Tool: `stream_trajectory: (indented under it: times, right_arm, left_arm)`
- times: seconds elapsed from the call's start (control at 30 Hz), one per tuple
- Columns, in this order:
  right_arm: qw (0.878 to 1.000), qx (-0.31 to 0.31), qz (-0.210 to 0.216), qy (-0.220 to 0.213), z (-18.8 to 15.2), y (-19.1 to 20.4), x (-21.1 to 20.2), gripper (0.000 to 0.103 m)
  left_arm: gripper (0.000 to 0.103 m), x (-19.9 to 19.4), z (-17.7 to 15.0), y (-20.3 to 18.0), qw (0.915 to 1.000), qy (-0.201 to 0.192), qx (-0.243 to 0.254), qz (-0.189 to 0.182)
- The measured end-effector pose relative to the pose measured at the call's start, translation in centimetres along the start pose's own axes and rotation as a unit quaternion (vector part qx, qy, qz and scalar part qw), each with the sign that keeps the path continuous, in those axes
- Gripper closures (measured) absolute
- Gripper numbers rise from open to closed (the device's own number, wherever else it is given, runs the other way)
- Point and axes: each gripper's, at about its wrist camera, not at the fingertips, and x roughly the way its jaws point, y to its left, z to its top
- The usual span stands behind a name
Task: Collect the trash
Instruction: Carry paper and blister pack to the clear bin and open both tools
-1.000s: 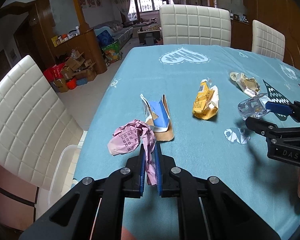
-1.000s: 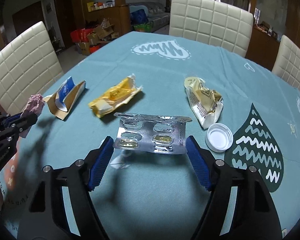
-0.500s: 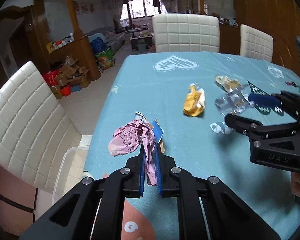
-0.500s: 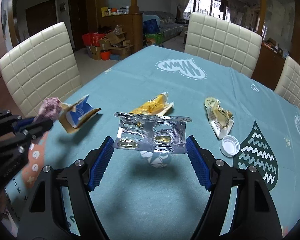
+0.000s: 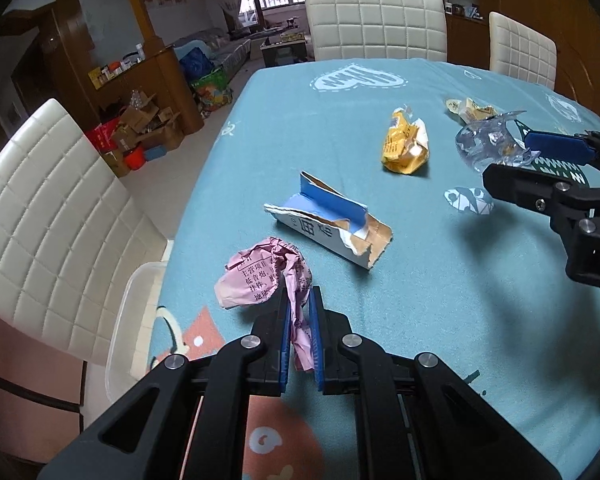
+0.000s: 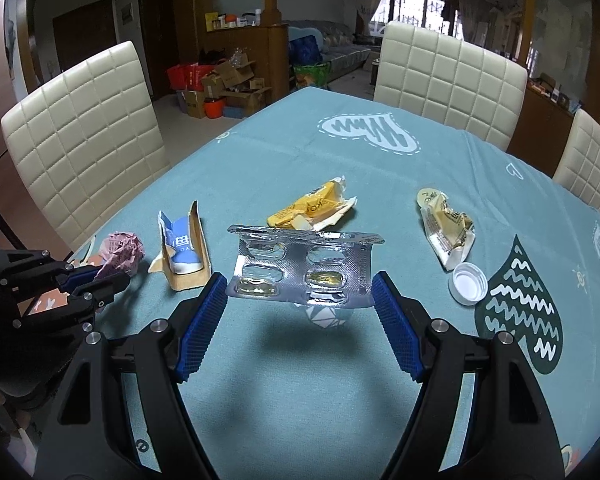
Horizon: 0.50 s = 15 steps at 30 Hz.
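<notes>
A wood-panelled dining room opens at the back onto a sitting area with a barred window, its far details too small to read. White padded chairs (image 6: 88, 144) stand round the bench (image 5: 380, 300), which wears a teal cloth printed with a heart and a dark leaf; the cloth's near edge is cut off by both views. Beside the bench on the left a clear bin (image 5: 130, 320) shows only its rim, the rest hidden under the cloth edge and a chair.

The left hand-held gripper (image 5: 299, 332) is clamped narrow on pink paper (image 5: 264, 276), a crumpled wad with print too creased to read, held above the bench's left edge. The right hand-held gripper (image 6: 300, 308) stands wide, its blue pads pressed on the two ends of a blister pack (image 6: 300, 272) lifted clear of the cloth; some pockets look empty, two hold something amber. In the left view the pack is a glare-blurred shape and that gripper is partly cut off by the frame.

Lying on the cloth: a torn box (image 5: 332, 224), blue and brown, near the pink paper; a yellow wrapper (image 5: 406, 146) beyond it; a pale wrapper (image 6: 446, 228) to the right; just beside that, a white cap (image 6: 470, 282).
</notes>
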Motion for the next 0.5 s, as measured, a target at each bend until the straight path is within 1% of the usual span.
stream_trajectory:
  times: [0.2,0.3,0.5]
  right_arm:
    - [1.0,-0.011,0.016,-0.01,1.4,2.2,-0.4,0.029]
    - [0.999,-0.03,0.022,-0.015,2.2,4.4,-0.3,0.029]
    - [0.997,-0.06,0.042,-0.02,4.0,8.7,0.5,0.029]
  left_arm:
    - [0.094,-1.6,0.3,1.8,0.9995,-0.024,-0.019,0.01]
    - [0.094,-2.2,0.3,3.2,0.9989,-0.031,-0.029,0.018]
    - [0.094,-3.0,-0.5,7.3,0.9964,-0.038,-0.063,0.041]
